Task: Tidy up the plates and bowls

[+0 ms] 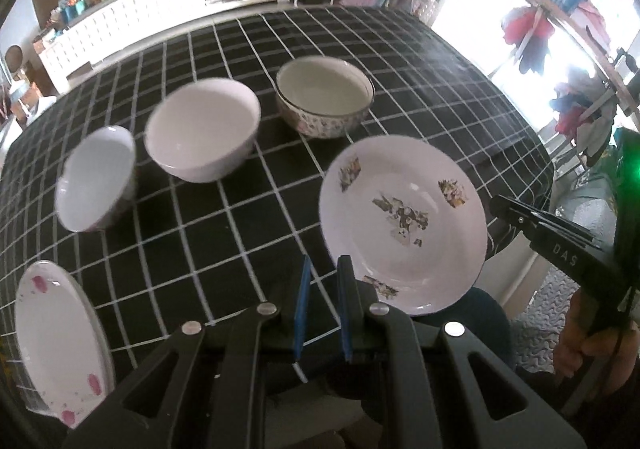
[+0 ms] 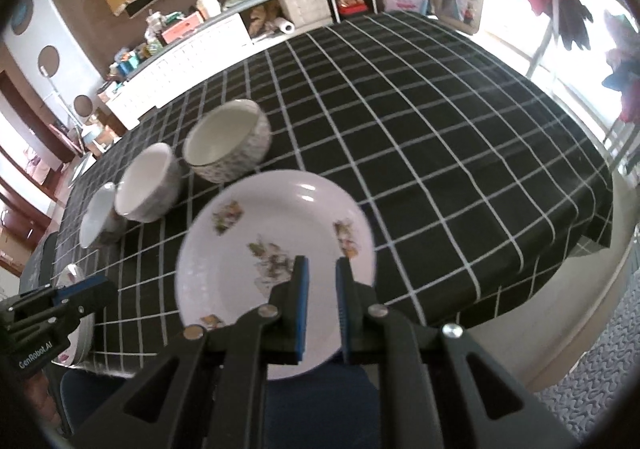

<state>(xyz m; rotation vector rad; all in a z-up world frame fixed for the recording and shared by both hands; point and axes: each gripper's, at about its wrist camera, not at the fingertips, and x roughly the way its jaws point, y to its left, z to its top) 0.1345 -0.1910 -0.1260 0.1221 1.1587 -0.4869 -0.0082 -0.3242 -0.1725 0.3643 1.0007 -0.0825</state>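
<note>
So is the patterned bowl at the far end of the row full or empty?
Empty: the patterned bowl shows only its bare white inside in both wrist views.

Cluttered white cabinet (image 1: 132, 15) along a brown wall (image 2: 92, 9), bright window (image 2: 560, 49), hanging clothes (image 1: 528, 37).

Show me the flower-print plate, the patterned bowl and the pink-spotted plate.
flower-print plate (image 2: 276, 249): right wrist view, centre well.
patterned bowl (image 1: 324, 89): left wrist view, inside bottom.
pink-spotted plate (image 1: 56, 341): left wrist view, white middle.

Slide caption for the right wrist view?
Right gripper, shut and empty, above a floral plate at the checked table's edge, three bowls lined up beyond.
</note>
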